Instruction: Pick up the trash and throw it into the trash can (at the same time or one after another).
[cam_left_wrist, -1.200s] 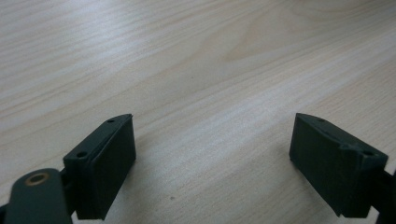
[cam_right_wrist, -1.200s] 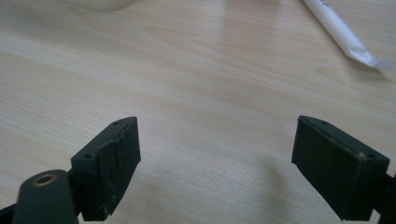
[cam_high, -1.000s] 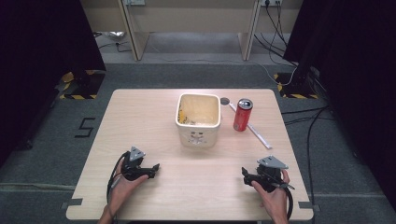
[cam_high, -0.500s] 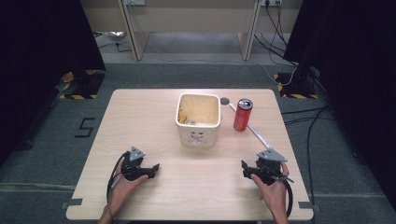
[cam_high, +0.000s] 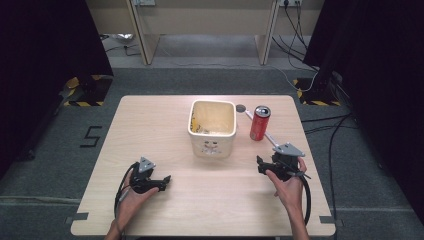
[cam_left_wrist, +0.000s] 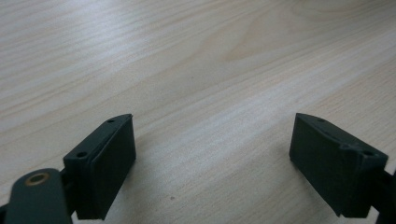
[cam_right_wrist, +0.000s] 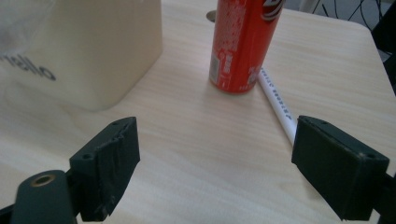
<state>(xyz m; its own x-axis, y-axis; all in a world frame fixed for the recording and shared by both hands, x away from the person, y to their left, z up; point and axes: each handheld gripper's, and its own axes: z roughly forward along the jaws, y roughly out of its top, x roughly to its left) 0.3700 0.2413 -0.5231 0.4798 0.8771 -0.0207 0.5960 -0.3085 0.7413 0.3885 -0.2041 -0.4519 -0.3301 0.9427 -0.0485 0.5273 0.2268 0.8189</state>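
A cream plastic bin (cam_high: 212, 127) stands in the middle of the wooden table (cam_high: 150, 130), with scraps inside. Just to its right stands an upright red drink can (cam_high: 260, 122); a white stick (cam_high: 272, 137) lies behind and beside the can. My left gripper (cam_high: 164, 182) rests low at the front left, open, over bare wood (cam_left_wrist: 217, 154). My right gripper (cam_high: 259, 166) is at the front right, open and empty. In the right gripper view (cam_right_wrist: 215, 158) it faces the can (cam_right_wrist: 240, 42), with the bin (cam_right_wrist: 84, 46) to the left and the stick (cam_right_wrist: 278, 105) to the right.
A small grey disc (cam_high: 240, 107) lies at the far end of the stick. The table's right edge (cam_high: 312, 165) runs close to my right hand. Desk legs, cables and dark curtains stand beyond the table on the grey floor.
My right gripper has moved forward, away from the front edge and nearer the can. The left gripper, the bin and the can have not moved.
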